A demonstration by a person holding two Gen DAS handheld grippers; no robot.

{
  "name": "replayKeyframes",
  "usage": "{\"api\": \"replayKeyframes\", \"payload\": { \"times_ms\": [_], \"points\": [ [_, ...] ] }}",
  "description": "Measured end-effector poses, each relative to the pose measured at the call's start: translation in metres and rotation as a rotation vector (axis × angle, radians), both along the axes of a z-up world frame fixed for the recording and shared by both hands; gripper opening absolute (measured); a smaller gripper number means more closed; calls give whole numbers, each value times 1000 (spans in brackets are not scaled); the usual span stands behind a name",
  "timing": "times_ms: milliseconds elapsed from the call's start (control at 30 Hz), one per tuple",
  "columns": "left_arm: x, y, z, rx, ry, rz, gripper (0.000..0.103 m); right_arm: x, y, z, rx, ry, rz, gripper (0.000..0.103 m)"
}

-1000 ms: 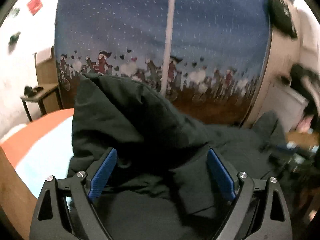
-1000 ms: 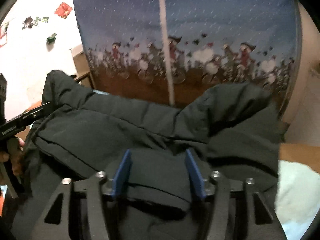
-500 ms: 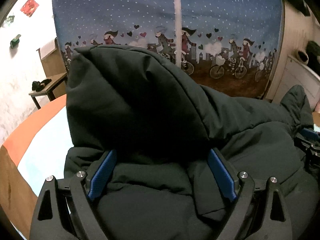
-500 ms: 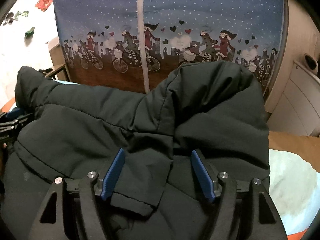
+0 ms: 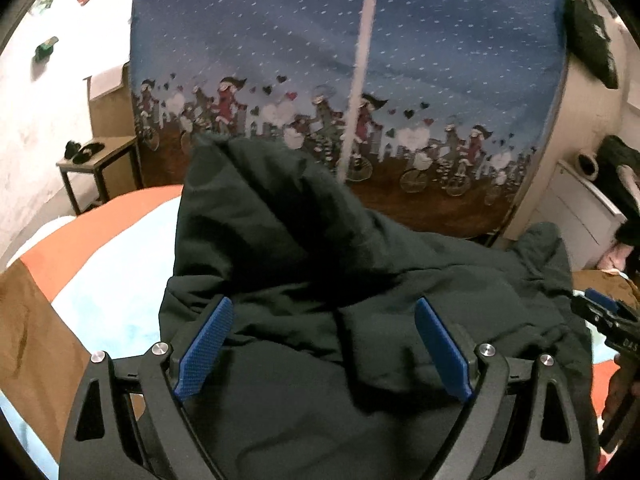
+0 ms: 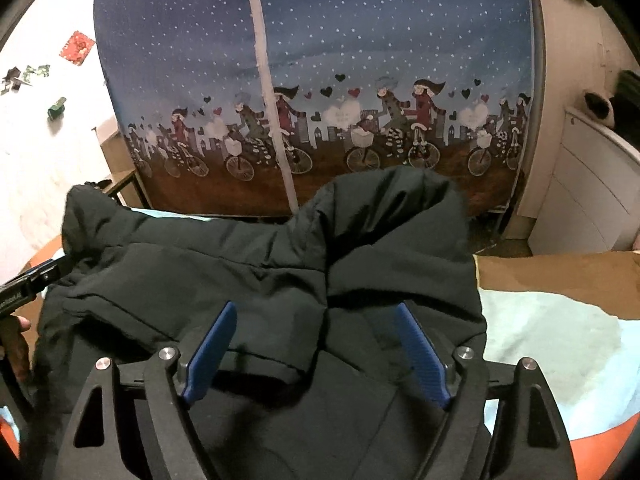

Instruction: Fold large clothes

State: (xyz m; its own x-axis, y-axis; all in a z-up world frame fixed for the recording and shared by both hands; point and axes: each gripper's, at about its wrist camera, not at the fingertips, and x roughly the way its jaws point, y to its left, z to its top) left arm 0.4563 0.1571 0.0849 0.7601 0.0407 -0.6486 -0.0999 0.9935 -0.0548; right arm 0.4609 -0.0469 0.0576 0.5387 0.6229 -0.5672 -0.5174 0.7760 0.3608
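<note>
Your jacket (image 5: 360, 280) lies bunched on the bed cover (image 5: 112, 280), with the left gripper (image 5: 320, 344) and right gripper (image 6: 316, 352) over its near edge, side by side. Behind the bed you have the wardrobe curtain (image 6: 360, 60); a side table (image 5: 100, 160) stands to its left, a cabinet (image 6: 580, 184) to its right.

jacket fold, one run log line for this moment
stage: fold laid | dark jacket: bunched on bed | left gripper: open | right gripper: open, jaws just widened, fabric between, unpressed

A bedroom: bed (image 5: 120, 264), fabric wardrobe (image 6: 320, 80) (cyclist print).
</note>
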Motion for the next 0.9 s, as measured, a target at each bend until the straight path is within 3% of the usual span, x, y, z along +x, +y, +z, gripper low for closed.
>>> {"api": "replayKeyframes", "payload": {
  "times_ms": [167,667,900],
  "points": [
    [-18,-15,19,8,-26,-37,89,-17,-7,23,39,-23,15,91],
    [-90,-56,83,36,-102,-80,90,-79,-39,96,107,-113,47,100],
    [-137,-75,111,20,-150,-124,100,-124,-57,122,131,-154,87,103]
  ]
}}
